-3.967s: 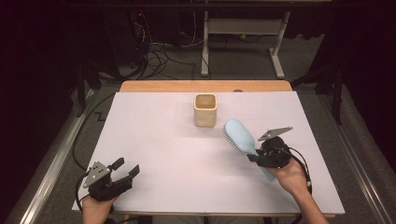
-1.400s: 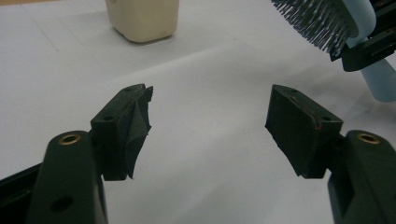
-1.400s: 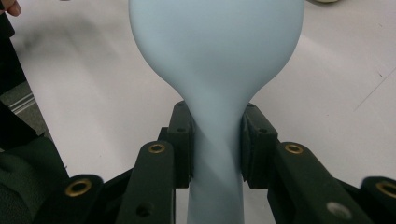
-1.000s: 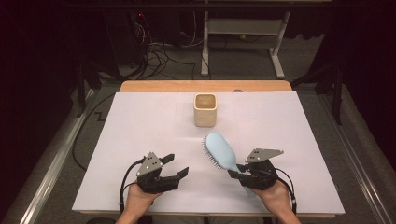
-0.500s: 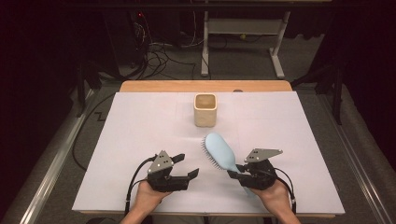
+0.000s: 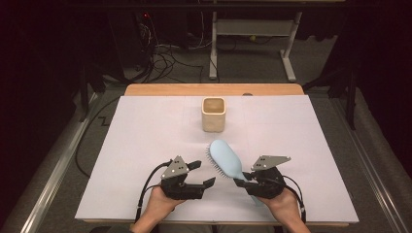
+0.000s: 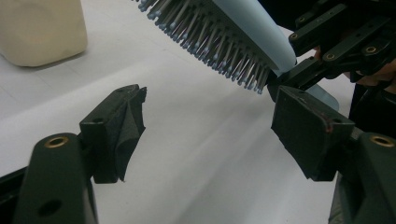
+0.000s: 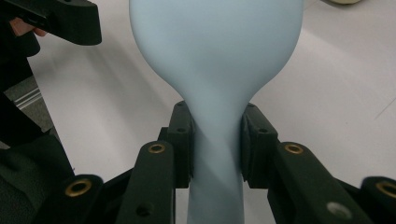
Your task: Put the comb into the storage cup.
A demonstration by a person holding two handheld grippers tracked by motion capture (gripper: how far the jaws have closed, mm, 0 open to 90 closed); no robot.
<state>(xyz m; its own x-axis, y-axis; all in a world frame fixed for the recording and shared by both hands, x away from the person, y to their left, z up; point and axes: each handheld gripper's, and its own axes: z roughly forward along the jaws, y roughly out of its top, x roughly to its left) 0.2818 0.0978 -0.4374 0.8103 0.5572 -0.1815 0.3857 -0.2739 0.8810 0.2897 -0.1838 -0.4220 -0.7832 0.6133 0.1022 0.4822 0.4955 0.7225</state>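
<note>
Resting on the near edge of the wide white tabletop, both your forearms come in from the bottom of the high view with the hands set side by side and near each other. Your right hand sits low at the front right, its wrist level, and carries the right tongs pointing up and to the left across the surface. Your left hand lies to the left of it, with the left tongs aimed to the right, toward the brush head.

The pale beige square cup stands upright well beyond both hands, near the far middle of the tabletop, apart from everything else.

The light blue plastic paddle hairbrush is off the surface, slanting up and away from your right hand, with its smooth back turned up and its bristles facing down toward the left tongs. In the right gripper view your right tongs are clamped on the narrow neck of the hairbrush, one pad pressed to each side just below the oval head.

In the left gripper view your left tongs stand wide apart with nothing between the pads; the bristles hang just above and ahead of them, not touching either jaw.
</note>
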